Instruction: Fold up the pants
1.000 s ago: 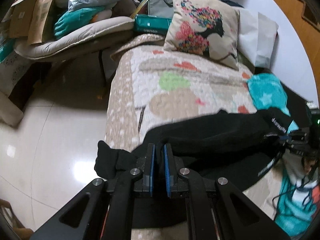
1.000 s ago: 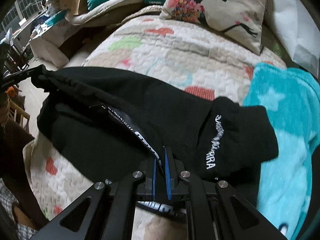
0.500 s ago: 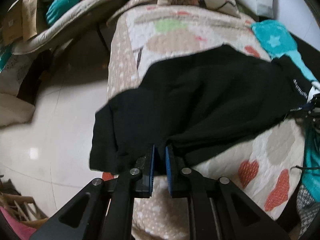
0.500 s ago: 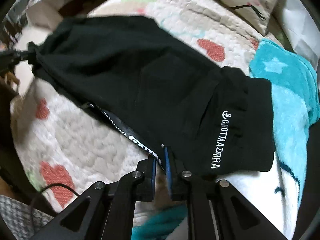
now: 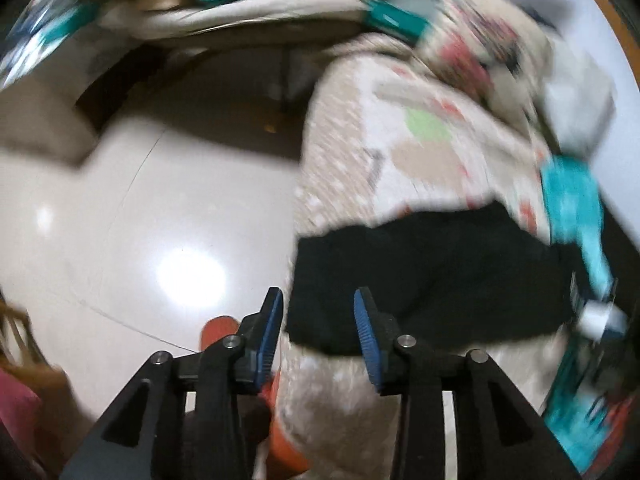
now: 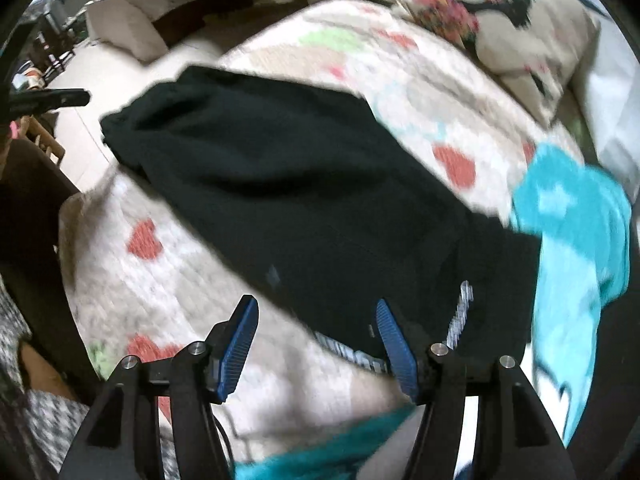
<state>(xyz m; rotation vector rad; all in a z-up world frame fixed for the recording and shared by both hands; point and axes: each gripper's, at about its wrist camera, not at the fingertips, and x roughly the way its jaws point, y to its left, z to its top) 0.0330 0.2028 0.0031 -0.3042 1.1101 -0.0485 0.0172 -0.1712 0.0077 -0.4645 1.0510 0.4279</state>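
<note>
Both views motion-blurred. White lettering noted on pants (image 6: 304,208) near the right edge and along the waistband strip at the lower hem, in the right wrist view; smeared, not legible. No other text made out anywhere.

You see a quilt (image 6: 224,280) with red hearts on the bed, a turquoise blanket (image 6: 576,216) at right, a printed cushion (image 6: 500,20) behind, and shiny floor (image 5: 140,208).
</note>
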